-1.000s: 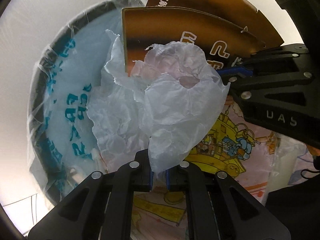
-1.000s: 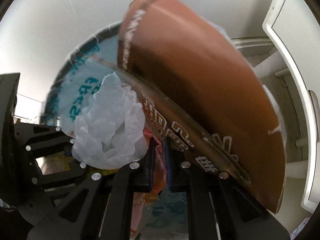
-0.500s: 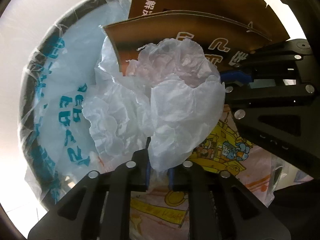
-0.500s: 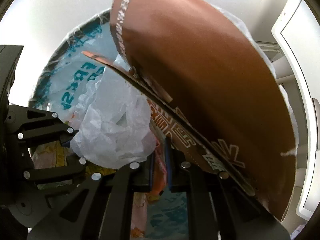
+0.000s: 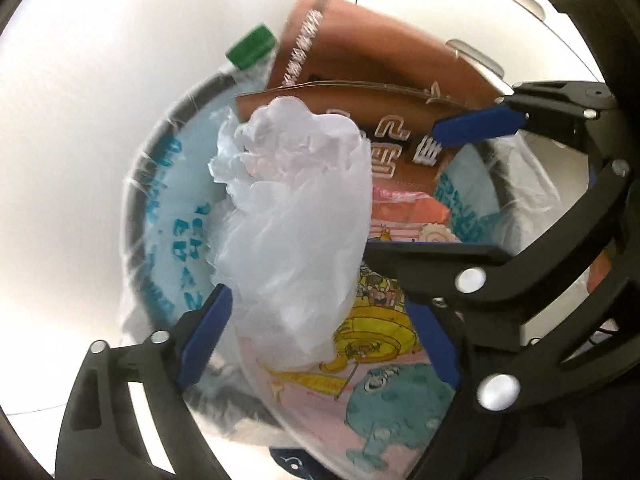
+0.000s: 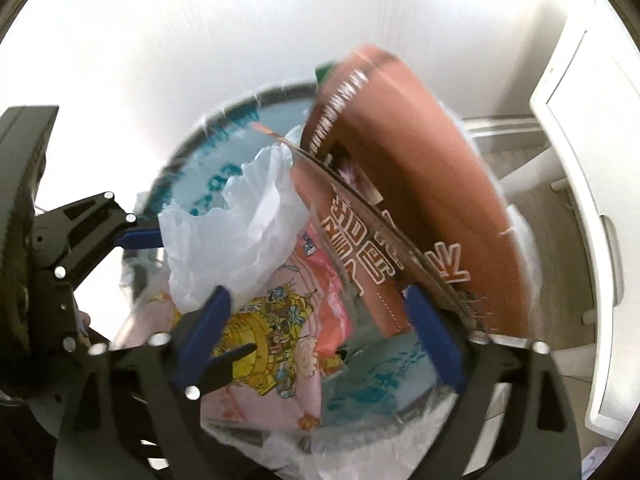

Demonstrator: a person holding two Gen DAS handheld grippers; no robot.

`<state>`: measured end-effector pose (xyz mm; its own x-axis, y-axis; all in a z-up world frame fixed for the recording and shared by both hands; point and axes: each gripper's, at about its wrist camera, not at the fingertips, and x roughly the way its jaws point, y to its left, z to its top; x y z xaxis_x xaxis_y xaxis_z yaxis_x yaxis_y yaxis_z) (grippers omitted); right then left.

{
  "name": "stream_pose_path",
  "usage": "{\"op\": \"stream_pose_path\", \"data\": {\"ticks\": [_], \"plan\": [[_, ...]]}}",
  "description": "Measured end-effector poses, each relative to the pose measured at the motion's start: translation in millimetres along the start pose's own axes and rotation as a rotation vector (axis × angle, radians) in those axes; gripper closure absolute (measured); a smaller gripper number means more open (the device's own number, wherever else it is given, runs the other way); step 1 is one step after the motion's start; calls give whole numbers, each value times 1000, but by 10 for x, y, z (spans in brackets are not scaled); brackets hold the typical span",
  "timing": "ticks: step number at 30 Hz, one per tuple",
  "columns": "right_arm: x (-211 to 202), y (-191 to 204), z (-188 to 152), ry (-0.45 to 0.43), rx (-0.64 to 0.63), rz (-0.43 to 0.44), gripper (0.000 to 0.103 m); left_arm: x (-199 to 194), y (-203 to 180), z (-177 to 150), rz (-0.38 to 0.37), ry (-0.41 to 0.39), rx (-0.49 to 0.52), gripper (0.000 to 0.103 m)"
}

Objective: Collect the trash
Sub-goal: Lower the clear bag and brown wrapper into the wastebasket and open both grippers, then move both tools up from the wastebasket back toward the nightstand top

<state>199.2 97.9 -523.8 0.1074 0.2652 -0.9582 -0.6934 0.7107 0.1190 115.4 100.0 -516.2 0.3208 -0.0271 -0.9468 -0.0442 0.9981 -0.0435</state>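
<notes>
Both tongs wide apart, holding nothing. Left gripper [image 5: 320, 336] low over the trash bin [image 5: 138, 184], blue pads far from each other. Crumpled white plastic bag [image 5: 296, 216] loose on top of the pile, hanging in the gap between the left pads and touching neither. Same bag [image 6: 236, 228] seen from the right side, just past the left pad of the right gripper [image 6: 320, 336]. Brown paper bag [image 5: 384, 80] stuck up at the far side of the bin, leaning on the rim. Same brown bag [image 6: 424, 208] close above the right pad of the right gripper; touching or not, cannot tell. Pink cartoon wrapper [image 5: 384, 364] flat under the white bag, inside the bin. Bottle with a green cap [image 5: 251, 53] poking out at the back, beside the brown bag. Blue-printed liner [image 5: 180, 216] all around the inside of the bin.
</notes>
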Motion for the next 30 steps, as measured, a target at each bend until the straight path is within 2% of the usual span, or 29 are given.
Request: {"op": "stream_pose_path", "data": {"ticks": [3,9,13,15,16,20,23,30], "plan": [[-184,6,-67,-49,18,-16,7,-118,-57,31,7,-29,2,6],[-614,46,-160,-147,22,-85,7,-427,-128,78,35,-86,-28,6],[-952,-37,-236,-192,59,-117,7,-649,11,10,46,-117,-14,6],[-1146,-124,-252,-218,73,-138,7,-639,127,-7,48,-133,-1,6],[-1232,-112,-357,-233,81,-147,7,-740,114,-50,49,-144,6,6],[-1557,-290,-377,-287,115,-165,7,-1086,59,-39,53,-198,22,6],[-1909,-546,-273,-321,139,-187,7,-1287,53,84,60,-240,29,6],[-2479,-829,-412,-434,228,-262,7,-1800,-137,384,60,-350,83,6]]}}
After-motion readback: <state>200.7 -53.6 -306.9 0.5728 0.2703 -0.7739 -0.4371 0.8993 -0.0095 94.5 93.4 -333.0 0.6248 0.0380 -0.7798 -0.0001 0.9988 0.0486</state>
